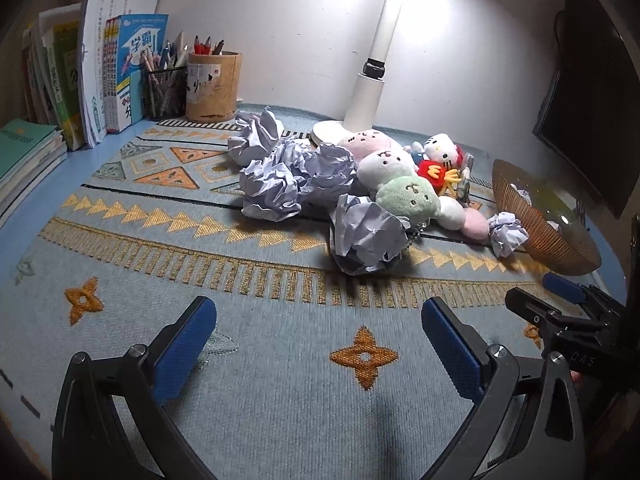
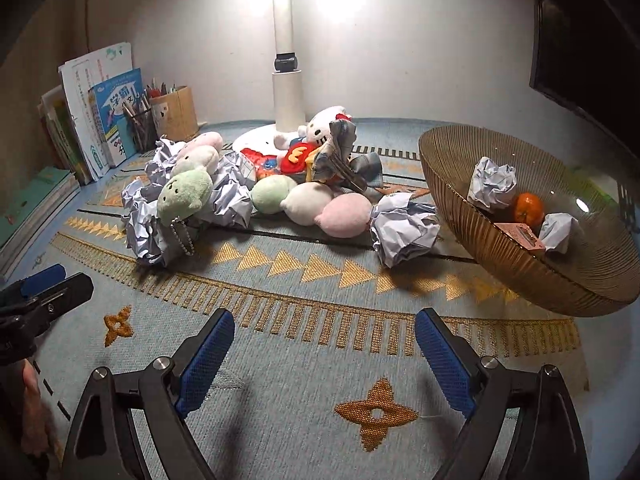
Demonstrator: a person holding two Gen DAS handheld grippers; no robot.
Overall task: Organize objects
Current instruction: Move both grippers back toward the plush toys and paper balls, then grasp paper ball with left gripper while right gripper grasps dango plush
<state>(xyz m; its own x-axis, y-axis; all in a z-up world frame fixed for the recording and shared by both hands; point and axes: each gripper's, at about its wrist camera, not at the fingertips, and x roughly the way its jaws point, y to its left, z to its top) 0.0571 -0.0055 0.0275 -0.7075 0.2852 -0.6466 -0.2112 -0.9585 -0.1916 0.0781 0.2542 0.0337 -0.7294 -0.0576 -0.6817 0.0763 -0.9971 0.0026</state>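
A heap of crumpled paper balls (image 1: 368,236) and plush toys lies mid-mat, among them a green plush (image 2: 186,194) with a bead chain and a white cat plush (image 2: 324,128). One paper ball (image 2: 404,228) sits just left of the amber ribbed bowl (image 2: 560,276). In the bowl are two paper balls (image 2: 492,182), an orange (image 2: 528,208) and a pink box (image 2: 520,236). My left gripper (image 1: 320,308) hovers open over bare mat in front of the heap. My right gripper (image 2: 324,318) is open too, nearer the bowl, nothing between its fingers.
A white lamp (image 1: 368,92) stands behind the heap. Books (image 1: 100,80), a mesh pen cup (image 1: 166,92) and a round cardboard holder (image 1: 212,88) line the back left. A dark monitor (image 1: 592,120) hangs at the right. Patterned mat lies under both grippers.
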